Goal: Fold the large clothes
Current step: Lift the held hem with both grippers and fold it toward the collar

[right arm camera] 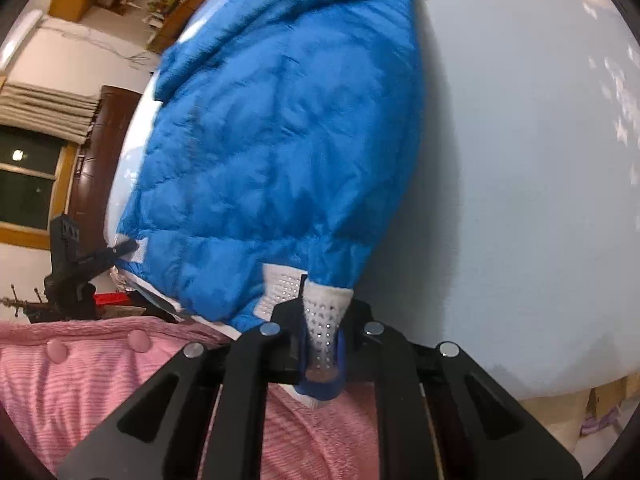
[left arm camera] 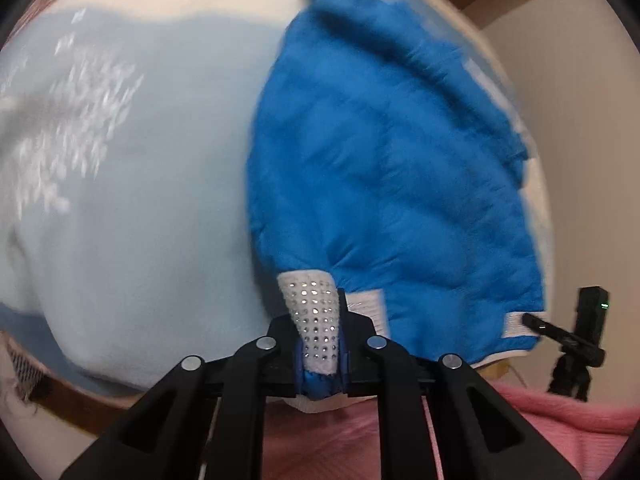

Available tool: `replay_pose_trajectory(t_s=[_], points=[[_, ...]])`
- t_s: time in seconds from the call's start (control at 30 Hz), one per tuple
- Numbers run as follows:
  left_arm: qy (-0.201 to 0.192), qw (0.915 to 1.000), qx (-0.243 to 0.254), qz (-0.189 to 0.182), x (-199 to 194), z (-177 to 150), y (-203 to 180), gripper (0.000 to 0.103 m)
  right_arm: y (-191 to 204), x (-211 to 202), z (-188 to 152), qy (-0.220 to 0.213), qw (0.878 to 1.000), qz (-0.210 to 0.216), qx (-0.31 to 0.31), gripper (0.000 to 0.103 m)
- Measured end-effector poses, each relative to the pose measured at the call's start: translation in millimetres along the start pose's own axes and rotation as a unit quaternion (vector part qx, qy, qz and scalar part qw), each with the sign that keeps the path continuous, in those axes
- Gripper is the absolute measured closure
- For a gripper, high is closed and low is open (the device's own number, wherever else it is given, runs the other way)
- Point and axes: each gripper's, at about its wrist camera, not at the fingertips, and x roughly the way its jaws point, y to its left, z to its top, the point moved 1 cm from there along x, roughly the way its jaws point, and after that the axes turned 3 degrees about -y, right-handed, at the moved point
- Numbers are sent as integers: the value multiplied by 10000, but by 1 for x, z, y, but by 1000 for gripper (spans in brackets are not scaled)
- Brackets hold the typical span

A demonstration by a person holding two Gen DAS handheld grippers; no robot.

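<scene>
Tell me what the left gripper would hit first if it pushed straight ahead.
The left gripper, jaws shut on the studded white hem, would most likely drive straight into the blue puffer jacket it holds; the pale blue bedspread lies beneath, though depth is unclear.

Left gripper (left arm camera: 320,344) and right gripper (right arm camera: 322,344), jaws clamped, both angled downward.

Right gripper (right arm camera: 322,344) jaws clamp blue jacket (right arm camera: 280,140) hem

One blue jacket (left arm camera: 384,168), two tongs (left arm camera: 320,344), one bedspread (left arm camera: 160,200).
</scene>
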Motion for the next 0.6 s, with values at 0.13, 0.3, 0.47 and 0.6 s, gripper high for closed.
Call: replay_pose_trajectory(t_s=[0.13,0.3,0.47,0.6], points=[[-428,9980,261,-374,-36,30,-19,91,11,-26,22,-358,9990,250,-77,95],[-771,9942,285,-692,-48,79,-38,91,17,-48,62,-607,9973,419,-66,95],[-960,9919,344,-754,-47,124,-48,90,25,-58,107,-682,9970,360,-47,95],[-1053,9905,379,-802,-40,156,-52,90,20,-66,139,-668,9972,326,31,95]])
